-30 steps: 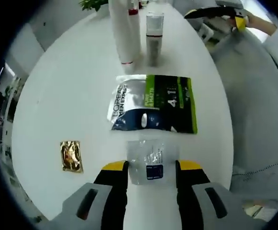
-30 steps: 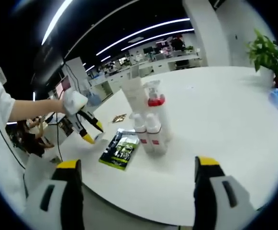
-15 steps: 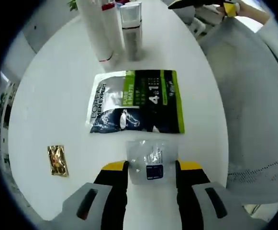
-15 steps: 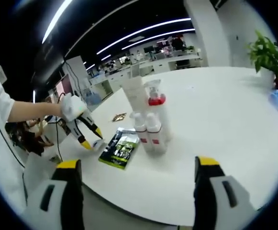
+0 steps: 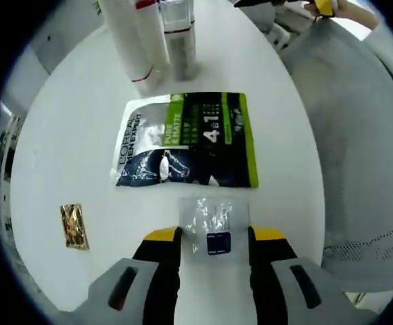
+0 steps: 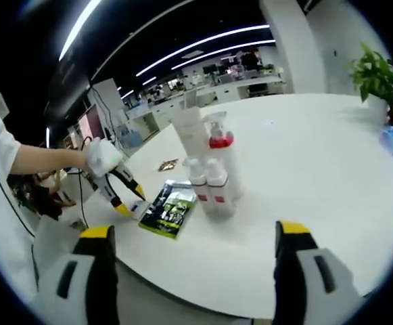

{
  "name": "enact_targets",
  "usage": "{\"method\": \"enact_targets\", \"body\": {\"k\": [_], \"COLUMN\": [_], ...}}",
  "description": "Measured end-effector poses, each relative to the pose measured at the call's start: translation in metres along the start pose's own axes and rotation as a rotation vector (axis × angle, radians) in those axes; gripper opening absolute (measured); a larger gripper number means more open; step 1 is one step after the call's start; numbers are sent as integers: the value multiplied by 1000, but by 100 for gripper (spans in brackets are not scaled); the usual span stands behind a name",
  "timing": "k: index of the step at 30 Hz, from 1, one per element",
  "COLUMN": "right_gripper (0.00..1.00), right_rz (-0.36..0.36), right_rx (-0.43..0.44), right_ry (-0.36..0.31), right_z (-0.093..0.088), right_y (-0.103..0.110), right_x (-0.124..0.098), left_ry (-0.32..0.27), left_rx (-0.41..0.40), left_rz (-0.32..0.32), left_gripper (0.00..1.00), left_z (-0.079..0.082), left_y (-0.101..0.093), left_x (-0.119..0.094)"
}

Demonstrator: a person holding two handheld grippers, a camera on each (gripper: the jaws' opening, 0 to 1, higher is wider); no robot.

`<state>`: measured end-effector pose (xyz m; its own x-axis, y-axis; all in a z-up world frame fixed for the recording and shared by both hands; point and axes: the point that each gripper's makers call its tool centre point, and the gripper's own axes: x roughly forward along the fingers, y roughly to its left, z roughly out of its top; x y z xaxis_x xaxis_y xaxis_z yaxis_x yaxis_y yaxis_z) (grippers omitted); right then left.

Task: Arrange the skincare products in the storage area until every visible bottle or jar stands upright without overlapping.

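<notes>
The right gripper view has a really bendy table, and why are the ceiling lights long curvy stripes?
In the right gripper view the fisheye lens bows the table edge and the ceiling lights; in the left gripper view the table looks oval too.

White bottles [image 6: 213, 181] stand upright, clustered; green sachet [image 5: 186, 140] lies flat.

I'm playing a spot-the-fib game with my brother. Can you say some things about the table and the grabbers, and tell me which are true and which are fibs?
1. The green and black packet lies flat on the white table. True.
2. The left gripper has its fingers either side of a small clear sachet. True.
3. The bottles have all fallen over. False: they stand upright, close together.
4. The right gripper squeezes a bottle. False: it is open, holding nothing.
5. A small gold sachet lies on the table. True.
</notes>
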<state>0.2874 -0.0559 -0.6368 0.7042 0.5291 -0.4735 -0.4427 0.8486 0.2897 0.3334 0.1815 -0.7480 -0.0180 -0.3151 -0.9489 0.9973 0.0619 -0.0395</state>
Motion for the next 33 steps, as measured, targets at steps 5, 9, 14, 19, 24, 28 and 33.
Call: {"method": "enact_targets", "body": {"k": [5,9,14,19,24,28,33], "right_gripper": [98,98,98,98,98,98,98], "right_rz": [0,0,-1,-1,-1,-1,1], "right_rx": [1,0,2,1,0,0,-1], "right_ry": [1,1,-1,-1,-2,-2,-3], "right_z": [0,0,0,0,0,0,0], "right_y": [0,0,0,0,0,0,0], "right_x": [0,0,0,0,0,0,0], "left_ry": [-4,-4,-6,-3,-2,-4,-12], "left_rx": [-2,1,1,7,9,7,-9], "left_rz": [3,5,5,7,14,22,35], "left_gripper": [37,37,37,38,41,43,47], "left_z": [0,0,0,0,0,1,1], "left_y": [1,1,1,1,2,3,4], "left_x": [0,1,1,0,0,-1,-4]}}
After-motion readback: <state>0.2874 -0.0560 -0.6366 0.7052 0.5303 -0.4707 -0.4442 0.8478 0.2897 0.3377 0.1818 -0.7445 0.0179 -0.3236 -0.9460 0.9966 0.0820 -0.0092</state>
